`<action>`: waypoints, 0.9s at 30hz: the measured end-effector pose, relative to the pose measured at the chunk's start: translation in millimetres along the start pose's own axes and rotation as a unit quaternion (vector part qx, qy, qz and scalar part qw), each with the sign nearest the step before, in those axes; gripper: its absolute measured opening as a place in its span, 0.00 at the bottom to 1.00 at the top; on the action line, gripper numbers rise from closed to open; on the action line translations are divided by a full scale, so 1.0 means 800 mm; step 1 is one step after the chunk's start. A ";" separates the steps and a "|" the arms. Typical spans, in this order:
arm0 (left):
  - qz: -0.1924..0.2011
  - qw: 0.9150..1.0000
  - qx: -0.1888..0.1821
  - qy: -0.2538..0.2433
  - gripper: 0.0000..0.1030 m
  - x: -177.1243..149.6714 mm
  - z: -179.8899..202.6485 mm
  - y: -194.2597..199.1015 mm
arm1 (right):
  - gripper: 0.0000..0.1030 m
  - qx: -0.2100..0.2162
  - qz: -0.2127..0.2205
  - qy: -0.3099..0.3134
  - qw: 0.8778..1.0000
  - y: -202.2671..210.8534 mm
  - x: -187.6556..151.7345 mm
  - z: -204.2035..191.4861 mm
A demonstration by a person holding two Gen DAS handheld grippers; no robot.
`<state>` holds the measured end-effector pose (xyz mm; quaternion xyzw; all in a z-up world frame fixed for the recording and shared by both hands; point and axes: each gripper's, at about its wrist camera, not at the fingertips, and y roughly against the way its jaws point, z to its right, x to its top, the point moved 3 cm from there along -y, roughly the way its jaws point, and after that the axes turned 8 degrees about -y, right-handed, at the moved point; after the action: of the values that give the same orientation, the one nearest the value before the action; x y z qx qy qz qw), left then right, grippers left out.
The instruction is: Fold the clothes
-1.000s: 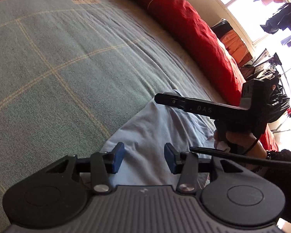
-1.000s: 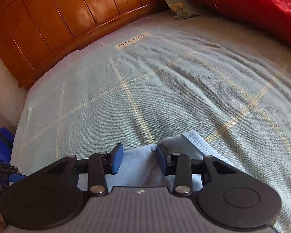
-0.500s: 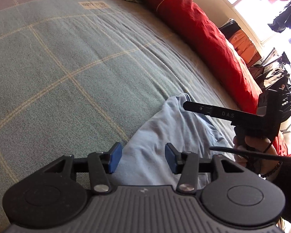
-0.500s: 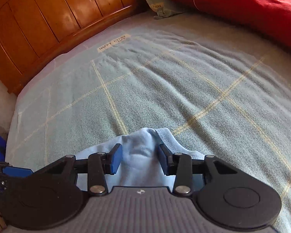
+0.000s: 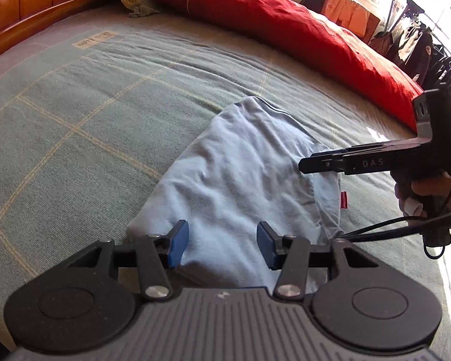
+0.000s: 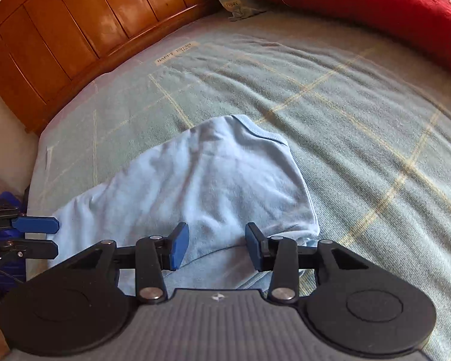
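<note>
We see two grippers. The left gripper [image 5: 222, 245] has its fingers [image 5: 177, 243] parted, gripping nothing, above the near edge of one light blue garment [image 5: 240, 174]. The right gripper [image 6: 216, 246] has its fingers [image 6: 177, 246] parted too, also empty, over the same garment [image 6: 195, 186]. The garment lies crumpled on the bed [image 6: 345, 120]. Beyond it we count one red pillow [image 6: 360, 3] and one wooden headboard [image 6: 75, 30].

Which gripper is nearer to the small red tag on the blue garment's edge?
Right. The right gripper hovers just above the red tag, while the left gripper sits over the garment's near end, farther from it.
</note>
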<state>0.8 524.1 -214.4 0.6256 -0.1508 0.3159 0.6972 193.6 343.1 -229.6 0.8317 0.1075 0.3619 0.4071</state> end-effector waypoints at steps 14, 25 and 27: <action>0.088 0.985 0.144 -0.033 0.70 0.012 0.112 0.115 | 0.46 -0.048 0.010 0.046 0.998 0.168 -0.030 -0.016; 0.093 0.966 0.240 -0.009 0.96 -0.007 0.244 0.223 | 0.54 -0.089 -0.018 0.101 0.991 0.313 -0.099 -0.077; 0.087 0.968 0.237 0.003 0.96 -0.009 0.256 0.239 | 0.56 -0.088 -0.023 0.108 0.990 0.332 -0.111 -0.085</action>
<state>-86.6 327.6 -35.1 0.7564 -0.1240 0.4037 0.4995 52.2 170.3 -47.1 0.7458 0.1375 0.4485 0.4730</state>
